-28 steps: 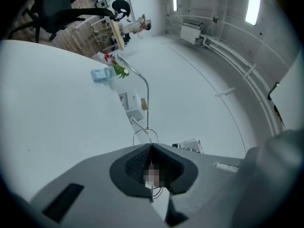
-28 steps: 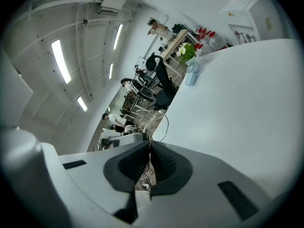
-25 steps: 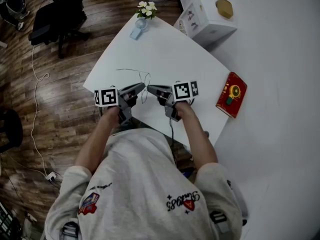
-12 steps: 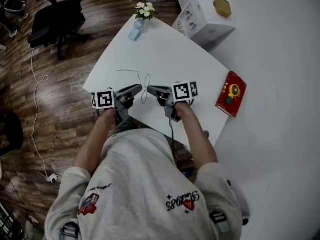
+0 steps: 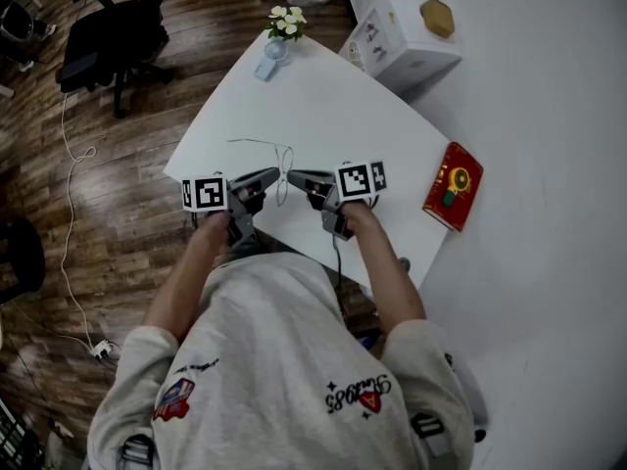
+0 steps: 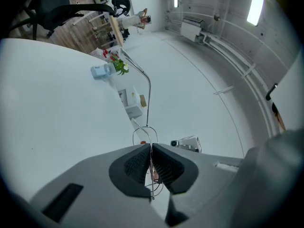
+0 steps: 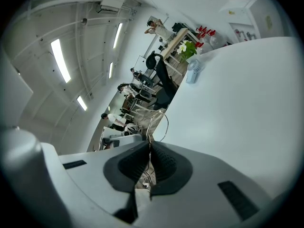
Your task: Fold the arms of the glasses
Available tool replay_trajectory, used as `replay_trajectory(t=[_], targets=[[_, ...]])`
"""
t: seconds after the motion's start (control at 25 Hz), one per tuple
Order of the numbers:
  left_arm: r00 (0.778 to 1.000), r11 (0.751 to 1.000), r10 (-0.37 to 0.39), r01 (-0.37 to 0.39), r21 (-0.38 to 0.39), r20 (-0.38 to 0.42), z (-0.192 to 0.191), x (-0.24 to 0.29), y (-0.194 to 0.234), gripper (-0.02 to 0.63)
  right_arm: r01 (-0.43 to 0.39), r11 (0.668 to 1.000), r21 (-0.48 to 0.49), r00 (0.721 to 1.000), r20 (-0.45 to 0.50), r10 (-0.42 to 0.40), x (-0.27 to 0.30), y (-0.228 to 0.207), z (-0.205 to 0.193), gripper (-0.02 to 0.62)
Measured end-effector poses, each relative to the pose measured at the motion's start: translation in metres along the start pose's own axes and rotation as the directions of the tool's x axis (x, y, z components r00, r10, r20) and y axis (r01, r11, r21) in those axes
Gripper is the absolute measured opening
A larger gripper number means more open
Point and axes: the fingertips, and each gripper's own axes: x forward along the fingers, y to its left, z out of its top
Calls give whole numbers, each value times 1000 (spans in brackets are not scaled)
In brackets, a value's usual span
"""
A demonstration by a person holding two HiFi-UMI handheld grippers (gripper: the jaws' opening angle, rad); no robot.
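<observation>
Thin wire-framed glasses (image 5: pixel 282 157) hang just above the near part of the white table (image 5: pixel 333 106), held between my two grippers. One slim arm (image 5: pixel 245 142) of the glasses stretches out to the left. My left gripper (image 5: pixel 276 173) points right and is shut on the wire frame (image 6: pixel 145 133), whose long arm (image 6: pixel 149 91) runs away from its jaws. My right gripper (image 5: pixel 292 176) points left, facing the other one, and is shut on the frame's other side (image 7: pixel 159 122). The tips of the two grippers nearly touch.
A small vase of flowers (image 5: pixel 286 18) and a pale blue fan (image 5: pixel 271 59) stand at the table's far corner. On the adjoining white surface are a white box (image 5: pixel 402 39) and a red book (image 5: pixel 454 185). An office chair (image 5: pixel 118 32) stands on the wooden floor to the left.
My left gripper drew back a little to the left, then came back in to the glasses. The right gripper and the glasses have hardly shifted.
</observation>
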Motion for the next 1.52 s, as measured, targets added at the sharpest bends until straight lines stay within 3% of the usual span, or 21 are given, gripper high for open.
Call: replay_trajectory(t=[0.28, 0.48, 0.56, 0.68, 0.8, 1.04, 1.2, 1.32, 1.44, 1.52], targets=[[997, 998, 50, -52, -30, -57, -11, -1, 7, 14, -3, 1000, -5, 1000, -18, 3, 4, 3, -4, 15], [998, 999, 53, -53, -7, -33, -8, -7, 6, 15, 4, 1000, -10, 1000, -16, -4, 5, 3, -4, 15], [998, 998, 56, -55, 20, -20, -3, -12, 4, 24, 6, 1000, -8, 1000, -13, -6, 5, 2, -3, 15], [998, 995, 56, -52, 88, -42, 1, -28, 1, 95, 9, 1000, -8, 1000, -16, -9, 5, 3, -3, 15], [996, 990, 78, -72, 118, -47, 6, -55, 7, 102, 7, 1000, -13, 1000, -21, -7, 5, 5, -5, 15], [991, 976, 127, -133, 172, 43, 45, -111, 20, 133, -7, 1000, -27, 999, -35, 6, 1, 9, -8, 15], [976, 926, 196, -216, 309, 97, 73, -132, 13, 135, -14, 999, -35, 999, -44, 12, -1, 13, -10, 15], [975, 871, 205, -220, 439, 81, 79, -130, 1, 135, -19, 999, -43, 999, -47, 17, -2, 15, -15, 15], [965, 800, 257, -245, 547, 57, 79, -125, -3, 135, -32, 998, -51, 998, -56, 29, -1, 21, -19, 15], [961, 774, 271, -247, 583, 47, 76, -117, -5, 135, -31, 998, -53, 998, -60, 28, -5, 22, -19, 15]])
